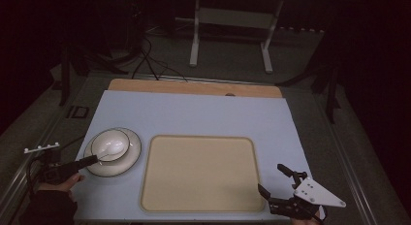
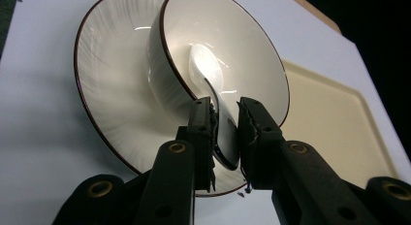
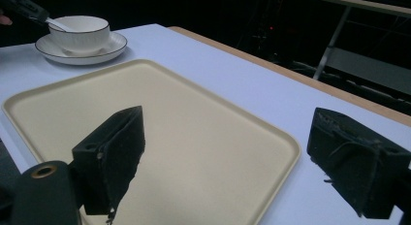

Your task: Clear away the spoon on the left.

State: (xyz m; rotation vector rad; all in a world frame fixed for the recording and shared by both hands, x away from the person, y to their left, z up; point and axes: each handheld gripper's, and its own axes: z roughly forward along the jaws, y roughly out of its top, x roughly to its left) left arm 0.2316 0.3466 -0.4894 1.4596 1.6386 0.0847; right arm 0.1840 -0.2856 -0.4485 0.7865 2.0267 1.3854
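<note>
Left gripper [image 2: 225, 133] is what I hold clamped on the spoon [image 2: 213, 89] handle, its head lying in the bowl [image 1: 111, 145]; my right gripper [image 1: 276, 184] hangs wide open, holding nothing, by the tray's near right corner. Largest first: the table [image 1: 194, 108], the bare tray [image 1: 198, 174], the plate [image 1: 104, 168] under the bowl, then the spoon. I judge a slanted pull could tip the bowl. Plate sits near the table's left edge; open room lies right, over the tray.
</note>
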